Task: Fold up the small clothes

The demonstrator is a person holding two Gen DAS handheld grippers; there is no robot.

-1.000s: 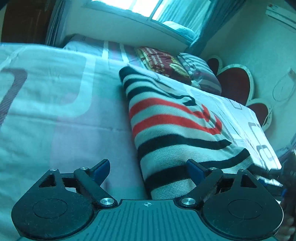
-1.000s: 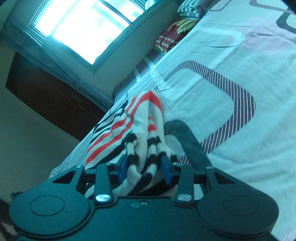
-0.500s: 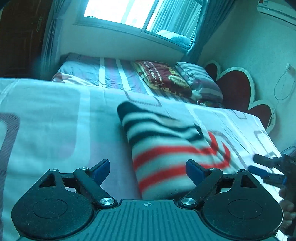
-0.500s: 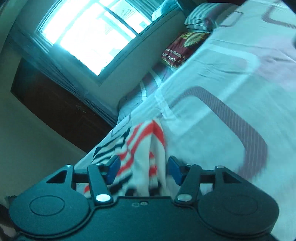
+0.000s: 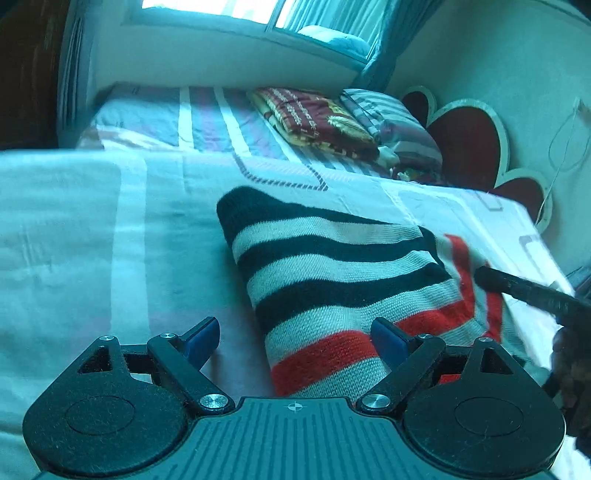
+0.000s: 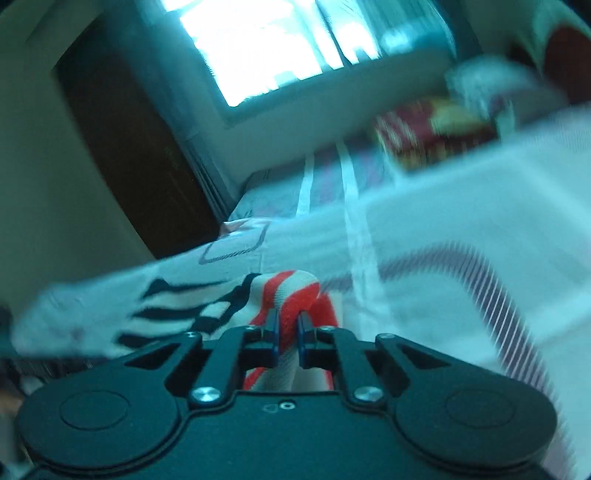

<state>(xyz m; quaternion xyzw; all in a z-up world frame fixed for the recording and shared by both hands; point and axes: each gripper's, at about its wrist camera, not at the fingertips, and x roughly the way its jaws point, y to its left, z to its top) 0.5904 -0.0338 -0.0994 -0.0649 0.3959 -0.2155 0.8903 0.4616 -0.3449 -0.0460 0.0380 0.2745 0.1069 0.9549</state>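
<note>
The sweater, knitted in black, white and red stripes, lies on the bed, on the pale sheet with rounded line patterns. In the left wrist view it lies folded, its black-striped end toward the far edge of the bed and its red-striped end toward the near edge. A fold with red stripes stands raised along the side of the sweater that lies nearer the headboard.

Your right tongs are closing on that raised red-and-white fold. The blue pads press the fabric from both sides, and the fold bulges up beyond the tips. In the left wrist view the right tongs enter from the right edge as a dark bar lying against the red-striped part. The right wrist view is blurred, so finer detail of the grip cannot be told.

Your left tongs stand released, jaws wide apart. They hover over the near red-striped end of the sweater, one pad above the bare sheet and the other above the knit. Neither pad presses on the fabric.

Toward the far edge of the bed lie a striped cover, a red patterned blanket and a striped pillow. A red heart-shaped headboard stands at the head edge. A window sits in the far wall.
</note>
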